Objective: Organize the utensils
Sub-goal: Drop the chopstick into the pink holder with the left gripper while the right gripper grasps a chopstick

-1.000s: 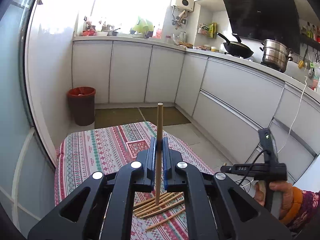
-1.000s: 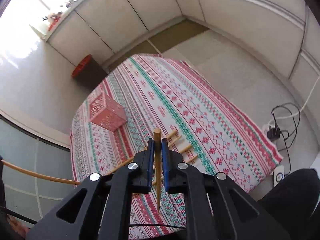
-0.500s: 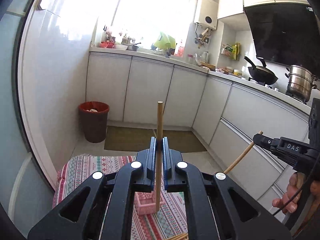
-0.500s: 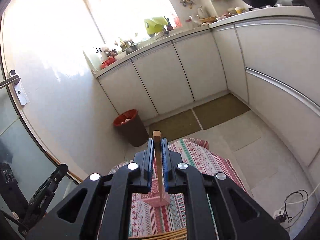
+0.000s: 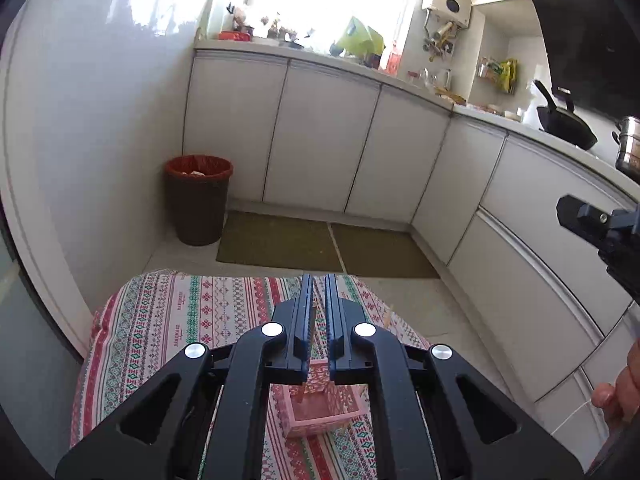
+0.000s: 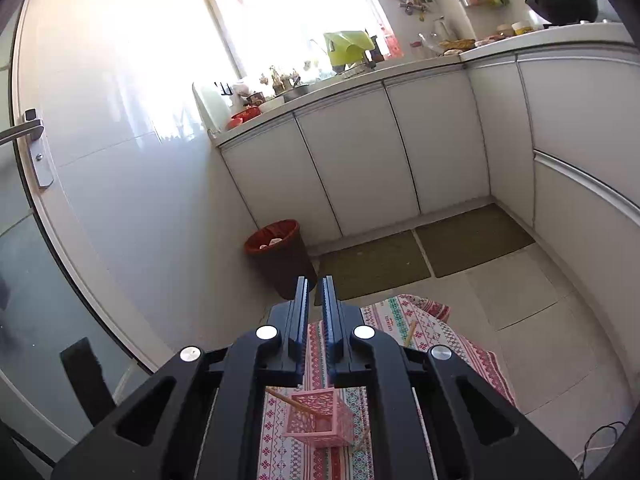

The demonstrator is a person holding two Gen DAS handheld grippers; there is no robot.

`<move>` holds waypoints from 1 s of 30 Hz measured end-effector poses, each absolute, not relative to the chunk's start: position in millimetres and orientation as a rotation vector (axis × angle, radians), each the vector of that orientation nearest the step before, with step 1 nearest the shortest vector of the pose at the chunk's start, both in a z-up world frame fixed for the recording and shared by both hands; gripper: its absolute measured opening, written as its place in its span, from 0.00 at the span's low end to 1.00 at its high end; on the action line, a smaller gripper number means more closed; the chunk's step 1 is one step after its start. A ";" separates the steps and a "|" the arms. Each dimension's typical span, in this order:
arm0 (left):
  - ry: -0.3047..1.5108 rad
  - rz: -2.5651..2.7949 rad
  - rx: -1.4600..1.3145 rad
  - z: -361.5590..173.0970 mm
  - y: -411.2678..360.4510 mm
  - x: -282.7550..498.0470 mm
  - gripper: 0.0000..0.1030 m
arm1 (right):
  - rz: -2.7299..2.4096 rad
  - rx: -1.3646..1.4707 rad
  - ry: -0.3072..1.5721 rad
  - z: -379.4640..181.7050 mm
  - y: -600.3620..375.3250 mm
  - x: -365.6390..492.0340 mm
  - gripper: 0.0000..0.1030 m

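A pink lattice basket (image 5: 320, 404) stands on the patterned tablecloth (image 5: 168, 320); it also shows in the right wrist view (image 6: 320, 420). A wooden chopstick (image 6: 290, 402) leans in the basket, and another chopstick (image 6: 409, 334) sticks up to its right. My left gripper (image 5: 318, 300) hovers above the basket, jaws slightly apart and empty. My right gripper (image 6: 316, 300) also hovers above the basket, slightly open and empty. The right gripper's body shows at the right edge of the left wrist view (image 5: 600, 224).
A red-lined bin (image 5: 198, 200) stands on the floor by the white wall. Green floor mats (image 5: 328, 244) lie before white cabinets (image 5: 320, 132). A pan (image 5: 564, 124) sits on the counter. Cables (image 6: 596, 448) lie on the floor at right.
Both grippers held a chopstick upright earlier; now both have opened and the chopsticks have dropped into or beside the pink basket. Both views now tilt down over the basket.
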State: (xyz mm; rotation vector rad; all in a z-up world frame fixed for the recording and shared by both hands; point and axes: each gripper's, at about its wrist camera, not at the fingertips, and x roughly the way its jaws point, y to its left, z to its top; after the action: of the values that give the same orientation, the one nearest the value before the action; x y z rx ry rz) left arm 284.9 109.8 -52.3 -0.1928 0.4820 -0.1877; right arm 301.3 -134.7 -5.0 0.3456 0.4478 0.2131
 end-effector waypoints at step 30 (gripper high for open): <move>0.301 -0.034 -0.500 -2.3 204.7 234.8 0.68 | -0.150 0.383 1.258 -297.5 -171.9 547.3 0.09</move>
State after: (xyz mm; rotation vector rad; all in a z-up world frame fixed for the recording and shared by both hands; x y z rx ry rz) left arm 234.8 204.7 -2.3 -0.5000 0.3009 -0.0336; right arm 547.3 -171.9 -297.5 0.3834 1.2579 -0.1501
